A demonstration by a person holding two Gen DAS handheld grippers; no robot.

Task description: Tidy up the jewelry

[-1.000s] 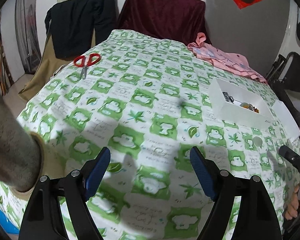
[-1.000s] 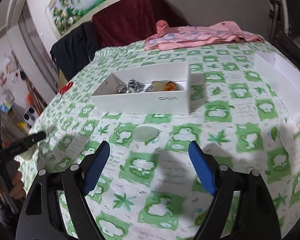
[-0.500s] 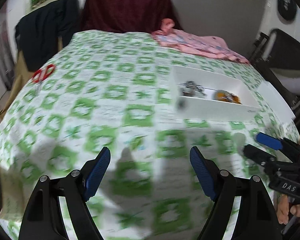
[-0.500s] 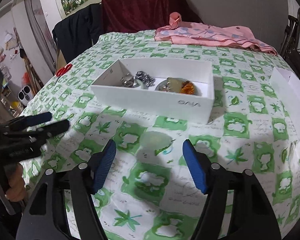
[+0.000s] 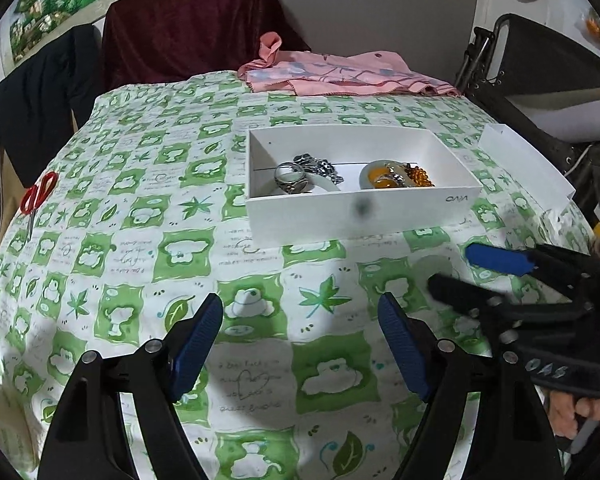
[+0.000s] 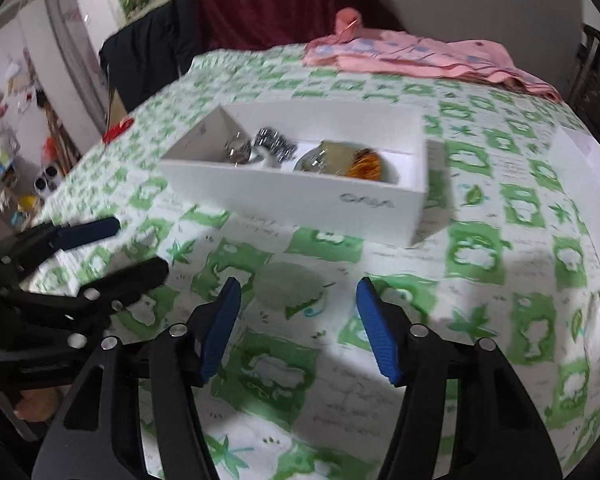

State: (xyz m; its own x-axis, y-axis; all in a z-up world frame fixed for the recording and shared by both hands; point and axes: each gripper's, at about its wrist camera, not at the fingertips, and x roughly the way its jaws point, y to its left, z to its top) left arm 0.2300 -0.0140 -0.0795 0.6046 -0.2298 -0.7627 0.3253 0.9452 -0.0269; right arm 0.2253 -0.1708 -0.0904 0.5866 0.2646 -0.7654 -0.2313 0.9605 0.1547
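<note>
Nearest, the right gripper (image 6: 298, 322) is closing its fingers around a pale green disc (image 6: 288, 286) on the tablecloth (image 6: 480, 320), pads not yet touching it. The left gripper (image 5: 300, 344) hangs beside it, empty, narrowing slightly. Just beyond, the white box (image 5: 360, 212) already holds rings, a chain and amber beads. Apparently only the disc remains outside.

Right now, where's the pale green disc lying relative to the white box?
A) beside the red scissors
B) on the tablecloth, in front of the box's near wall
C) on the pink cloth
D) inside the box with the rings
B: the pale green disc lies flat on the tablecloth, on the near side of the white box, just ahead of the right gripper, whose fingers are closing with nothing between them.
</note>
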